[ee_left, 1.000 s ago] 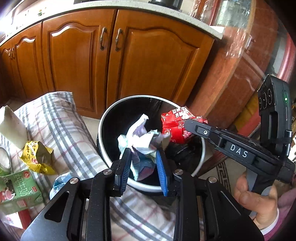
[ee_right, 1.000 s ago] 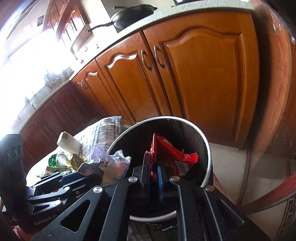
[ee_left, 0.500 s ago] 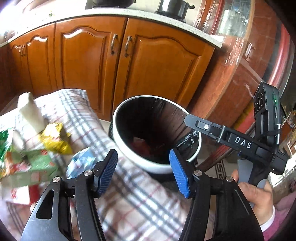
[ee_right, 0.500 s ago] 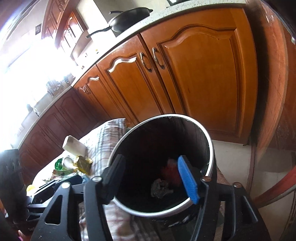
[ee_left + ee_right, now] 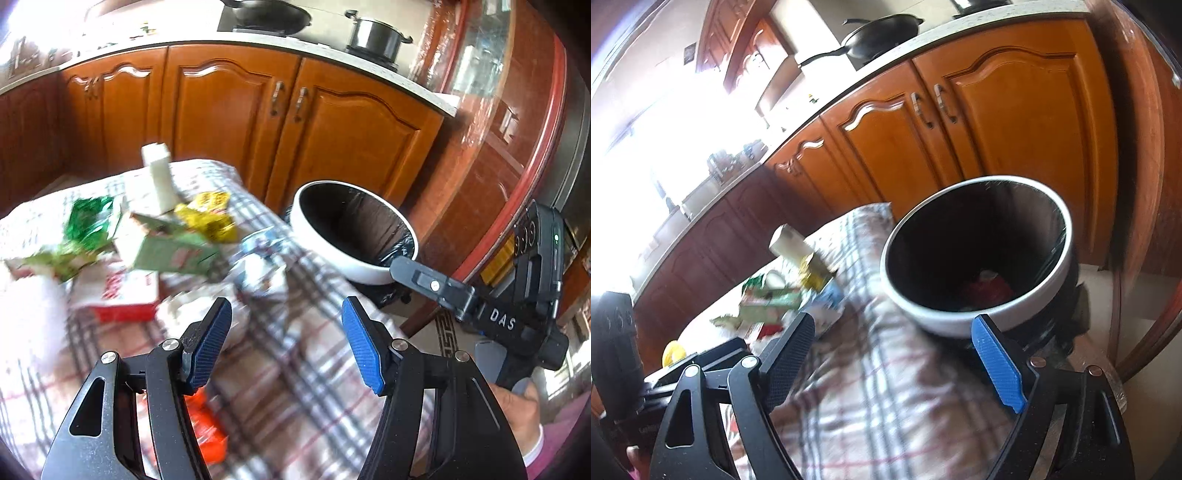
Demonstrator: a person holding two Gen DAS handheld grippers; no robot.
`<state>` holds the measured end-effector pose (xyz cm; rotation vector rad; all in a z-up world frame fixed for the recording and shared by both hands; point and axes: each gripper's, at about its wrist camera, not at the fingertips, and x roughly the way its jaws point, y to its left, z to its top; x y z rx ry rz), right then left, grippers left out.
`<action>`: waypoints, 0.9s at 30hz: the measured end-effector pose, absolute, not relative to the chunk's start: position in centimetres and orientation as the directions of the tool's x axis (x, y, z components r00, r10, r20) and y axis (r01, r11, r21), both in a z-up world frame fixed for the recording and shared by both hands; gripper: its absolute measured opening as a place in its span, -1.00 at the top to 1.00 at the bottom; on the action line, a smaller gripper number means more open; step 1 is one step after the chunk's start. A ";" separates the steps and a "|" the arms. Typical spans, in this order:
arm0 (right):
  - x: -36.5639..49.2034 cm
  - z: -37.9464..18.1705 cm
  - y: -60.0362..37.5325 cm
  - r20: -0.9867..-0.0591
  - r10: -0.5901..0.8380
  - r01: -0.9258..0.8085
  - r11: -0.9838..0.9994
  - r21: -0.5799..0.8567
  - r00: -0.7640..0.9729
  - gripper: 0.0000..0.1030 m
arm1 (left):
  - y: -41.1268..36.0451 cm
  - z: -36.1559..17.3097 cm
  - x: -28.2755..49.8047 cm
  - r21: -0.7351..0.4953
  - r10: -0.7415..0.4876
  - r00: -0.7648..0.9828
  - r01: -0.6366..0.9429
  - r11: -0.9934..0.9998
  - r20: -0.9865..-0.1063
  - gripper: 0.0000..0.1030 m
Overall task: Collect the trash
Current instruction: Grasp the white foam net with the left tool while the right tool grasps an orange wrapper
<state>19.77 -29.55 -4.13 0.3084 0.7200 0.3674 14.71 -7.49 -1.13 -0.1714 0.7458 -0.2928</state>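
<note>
A white-rimmed bin [image 5: 354, 258] with a black liner stands at the table's far right edge. The right wrist view shows the bin's rim [image 5: 960, 321], with a red wrapper [image 5: 988, 290] at the bottom inside. My left gripper [image 5: 286, 347] is open and empty above the checked tablecloth [image 5: 295, 387], near a crumpled wrapper [image 5: 258, 273]. My right gripper [image 5: 894, 362] is open and empty, just short of the bin. Trash lies on the cloth: a yellow wrapper [image 5: 208, 216], a green carton [image 5: 170, 251], a red and white packet [image 5: 122, 295], a white bottle [image 5: 159, 181].
Wooden kitchen cabinets [image 5: 229, 118] stand behind the table and the bin. A wok [image 5: 879, 33] and a pot [image 5: 376, 37] sit on the counter. An orange wrapper [image 5: 207, 424] lies on the cloth under my left gripper. The right gripper's body [image 5: 491, 310] shows at the right.
Both grippers opened over the bin and dropped the crumpled paper and the red wrapper into it. Both have since pulled back from the bin toward the table with the trash.
</note>
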 end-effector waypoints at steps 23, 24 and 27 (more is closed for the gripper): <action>12.8 -5.1 -18.9 -0.606 0.547 -0.385 0.837 0.388 0.578 -0.72 | 4.7 -2.1 8.8 -0.265 -0.157 0.751 -0.025 0.964 -0.641 -0.22; 12.6 -5.2 -18.4 -0.609 0.553 -0.395 0.833 0.387 0.569 -0.72 | 5.3 -2.3 8.7 -0.264 -0.147 0.751 -0.038 0.964 -0.643 -0.22; 12.3 -5.7 -16.8 -0.623 0.564 -0.418 0.824 0.383 0.541 -0.71 | 6.9 -2.5 8.8 -0.252 -0.109 0.752 -0.079 0.964 -0.650 -0.22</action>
